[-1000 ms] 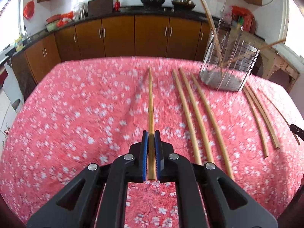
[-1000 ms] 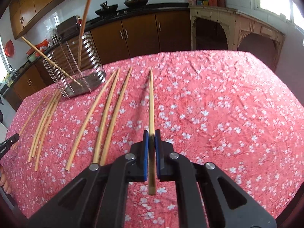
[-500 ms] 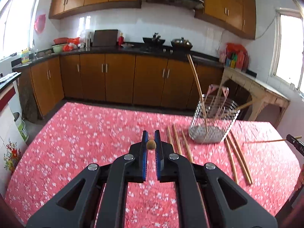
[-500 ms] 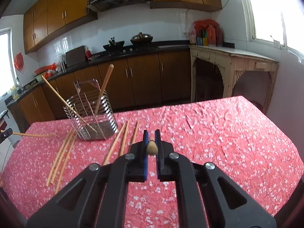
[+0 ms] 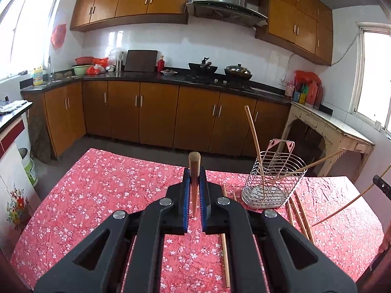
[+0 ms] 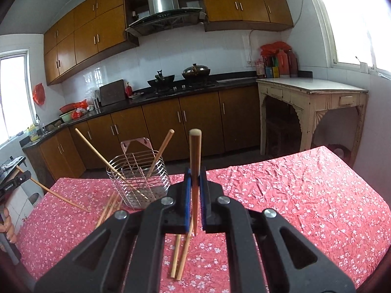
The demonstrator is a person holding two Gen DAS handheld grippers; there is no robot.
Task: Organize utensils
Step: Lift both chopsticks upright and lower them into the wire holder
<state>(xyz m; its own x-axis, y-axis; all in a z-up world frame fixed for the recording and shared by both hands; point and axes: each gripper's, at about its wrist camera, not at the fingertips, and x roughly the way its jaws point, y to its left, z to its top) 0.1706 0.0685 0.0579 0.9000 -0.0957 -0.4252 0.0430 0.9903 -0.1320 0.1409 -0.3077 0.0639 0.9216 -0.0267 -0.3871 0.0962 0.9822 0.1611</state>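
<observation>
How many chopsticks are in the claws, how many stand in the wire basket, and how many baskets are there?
Chopsticks in claws: 2, one in the left claw, one in the right claw
Chopsticks in the wire basket: 2
Wire baskets: 1
Total: 5

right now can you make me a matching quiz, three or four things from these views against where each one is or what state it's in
Things:
1. left tool
2. wire utensil holder
3. loose chopsticks
4. wok

Places or states:
A. on the stove at the back counter
B. lying flat on the red floral tablecloth
C. shut on a chopstick
D. standing on the table with two chopsticks leaning in it

Pairs: 1-C, 2-D, 3-B, 4-A
</observation>
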